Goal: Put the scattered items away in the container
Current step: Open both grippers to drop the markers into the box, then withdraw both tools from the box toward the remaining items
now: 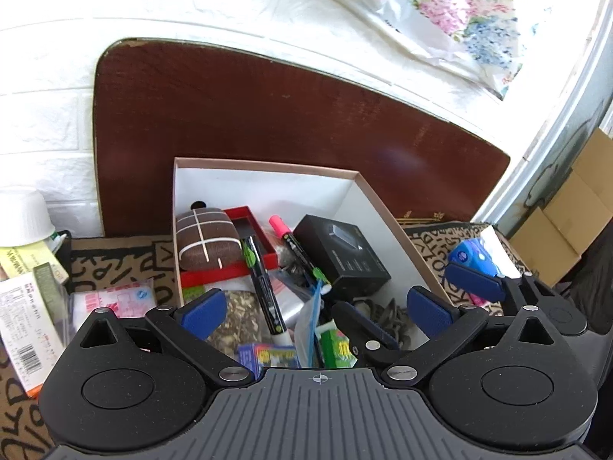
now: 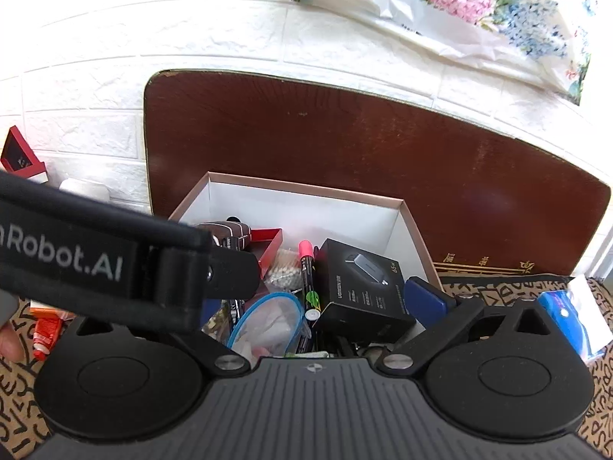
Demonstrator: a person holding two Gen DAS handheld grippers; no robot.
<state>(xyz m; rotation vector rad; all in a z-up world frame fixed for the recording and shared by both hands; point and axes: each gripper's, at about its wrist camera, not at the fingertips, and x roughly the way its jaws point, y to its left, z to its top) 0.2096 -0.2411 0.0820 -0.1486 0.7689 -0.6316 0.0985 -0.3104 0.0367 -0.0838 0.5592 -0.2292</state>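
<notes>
Box point(image 1: 387, 214), white inside with a tan rim, stood on the patterned cloth point(image 1: 115, 260) against the brown board point(image 1: 268, 115), its open top facing you so items could drop in from above. It already held the brown pouch point(image 1: 205, 243), red tray point(image 1: 264, 257), pink marker point(image 1: 285, 237), black carton point(image 1: 341, 253) and a zip bag point(image 2: 268, 322), piled loosely rather than sorted. You held the left tool point(image 1: 318, 308) over the near edge with its blue pads spread wide and nothing between them. Your right tool point(image 2: 245, 306) was likewise spread and empty, beside the left one. Outside the box, a blue packet point(image 1: 473, 255) lay to its right and white packets point(image 1: 122, 299) to its left, seemingly still to be gathered.
</notes>
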